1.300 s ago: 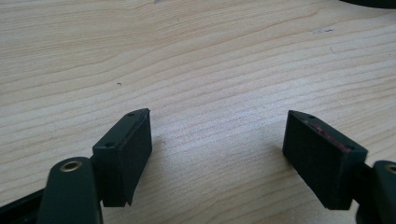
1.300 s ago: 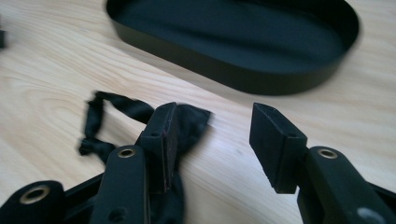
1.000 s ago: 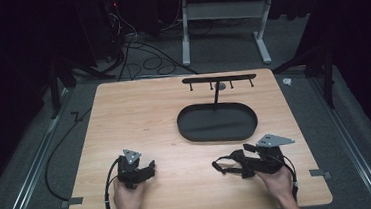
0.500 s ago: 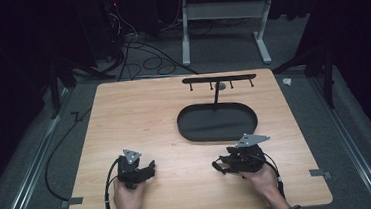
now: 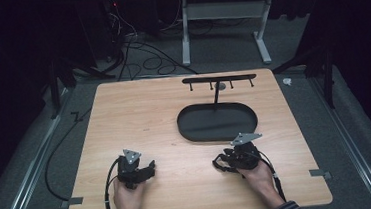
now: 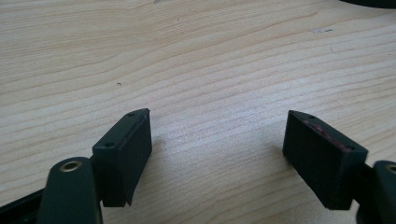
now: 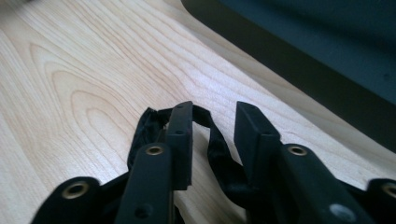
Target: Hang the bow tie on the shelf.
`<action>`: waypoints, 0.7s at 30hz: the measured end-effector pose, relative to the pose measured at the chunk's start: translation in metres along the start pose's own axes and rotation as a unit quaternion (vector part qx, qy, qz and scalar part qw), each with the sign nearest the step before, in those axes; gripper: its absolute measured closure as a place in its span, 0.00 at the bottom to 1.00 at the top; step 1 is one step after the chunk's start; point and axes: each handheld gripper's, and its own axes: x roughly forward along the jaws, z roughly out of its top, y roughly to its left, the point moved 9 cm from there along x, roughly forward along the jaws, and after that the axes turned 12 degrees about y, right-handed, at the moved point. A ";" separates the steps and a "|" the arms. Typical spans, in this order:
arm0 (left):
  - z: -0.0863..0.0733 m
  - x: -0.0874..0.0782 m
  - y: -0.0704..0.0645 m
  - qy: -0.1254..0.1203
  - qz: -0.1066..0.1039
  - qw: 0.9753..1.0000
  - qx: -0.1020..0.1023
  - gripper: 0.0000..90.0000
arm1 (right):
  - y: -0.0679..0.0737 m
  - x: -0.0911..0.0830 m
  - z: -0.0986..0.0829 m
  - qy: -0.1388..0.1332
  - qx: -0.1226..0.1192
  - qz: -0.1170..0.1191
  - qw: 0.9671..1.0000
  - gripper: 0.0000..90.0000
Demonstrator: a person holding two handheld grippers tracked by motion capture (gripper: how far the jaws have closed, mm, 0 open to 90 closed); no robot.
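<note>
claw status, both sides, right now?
Left claw: open wide, nothing between its jaws, bare wooden table under it.
Right claw: jaws nearly together around a black strap; a firm grip cannot be told.

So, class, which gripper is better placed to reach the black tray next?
Probably the right gripper: it lies just by the near rim of the tray, which looms close in its own view. The left gripper is farther off.

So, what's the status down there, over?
Left gripper low over table, jaws wide, empty. Right gripper jaws near-closed, black strap between them, grip unclear. Black tray just beyond.
</note>
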 end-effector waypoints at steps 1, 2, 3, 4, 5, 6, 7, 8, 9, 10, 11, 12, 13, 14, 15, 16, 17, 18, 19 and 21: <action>0.000 0.000 0.000 0.000 0.000 1.000 0.000 0.27 | 0.000 0.001 0.000 0.001 -0.003 0.000 1.000 0.81; 0.000 0.000 0.000 0.000 0.000 1.000 0.000 0.27 | 0.000 0.002 -0.001 0.004 -0.004 -0.001 1.000 0.84; 0.000 0.000 0.000 0.000 0.000 1.000 0.000 0.27 | -0.001 0.003 -0.002 0.005 -0.005 -0.001 1.000 0.86; 0.000 0.000 0.000 0.000 0.000 1.000 0.000 0.27 | -0.001 0.003 -0.002 0.007 -0.006 -0.002 1.000 0.87; 0.000 0.000 0.000 0.000 0.000 1.000 0.000 0.27 | -0.002 0.003 -0.003 0.008 -0.004 -0.002 1.000 0.89; 0.000 0.000 0.000 0.000 0.000 1.000 0.000 0.27 | -0.002 0.004 -0.003 0.007 -0.005 -0.002 1.000 0.91; 0.000 0.000 0.000 0.000 0.000 1.000 0.000 0.27 | -0.003 0.004 -0.004 0.008 -0.003 -0.002 1.000 0.93; 0.000 0.000 0.000 0.000 0.000 1.000 0.000 0.27 | -0.004 0.004 -0.004 0.006 -0.005 -0.002 1.000 0.94; 0.000 0.000 0.000 0.000 -0.001 1.000 0.000 0.27 | -0.004 0.003 -0.005 0.006 -0.004 -0.001 1.000 0.96; 0.000 0.000 0.000 0.000 -0.001 1.000 0.000 0.27 | -0.004 0.003 -0.005 0.002 -0.005 0.000 1.000 0.97; 0.000 0.000 0.000 0.000 -0.001 1.000 0.000 0.27 | -0.004 0.002 -0.005 0.001 -0.005 0.000 1.000 0.98; 0.000 0.000 0.000 0.000 -0.001 1.000 0.000 0.27 | -0.005 0.001 -0.004 -0.003 -0.004 0.001 1.000 0.99; 0.000 0.000 0.000 -0.001 -0.001 1.000 -0.001 0.27 | -0.005 -0.001 -0.004 -0.006 -0.004 0.000 1.000 0.99; 0.000 0.000 0.000 0.000 -0.001 1.000 0.000 0.27 | -0.006 -0.003 -0.003 -0.010 -0.002 -0.001 1.000 0.99; 0.000 0.000 0.000 0.000 -0.001 1.000 0.001 0.27 | -0.007 -0.006 -0.003 -0.016 -0.001 -0.002 1.000 1.00; 0.000 0.000 0.000 -0.001 -0.001 1.000 -0.001 0.27 | -0.007 -0.009 -0.002 -0.022 0.000 -0.002 1.000 1.00; 0.000 0.000 0.000 -0.001 -0.001 1.000 0.000 0.27 | -0.008 -0.012 -0.002 -0.026 0.001 -0.003 1.000 1.00; 0.000 0.000 0.000 -0.001 -0.001 1.000 0.000 0.27 | -0.009 -0.015 -0.002 -0.031 0.003 -0.002 1.000 1.00; 0.000 0.000 0.000 -0.001 -0.002 1.000 -0.001 0.27 | -0.010 -0.017 -0.002 -0.033 0.006 -0.002 0.999 1.00; 0.000 0.000 0.000 -0.001 -0.001 1.000 -0.001 0.27 | -0.011 -0.020 -0.003 -0.034 0.010 -0.003 0.999 1.00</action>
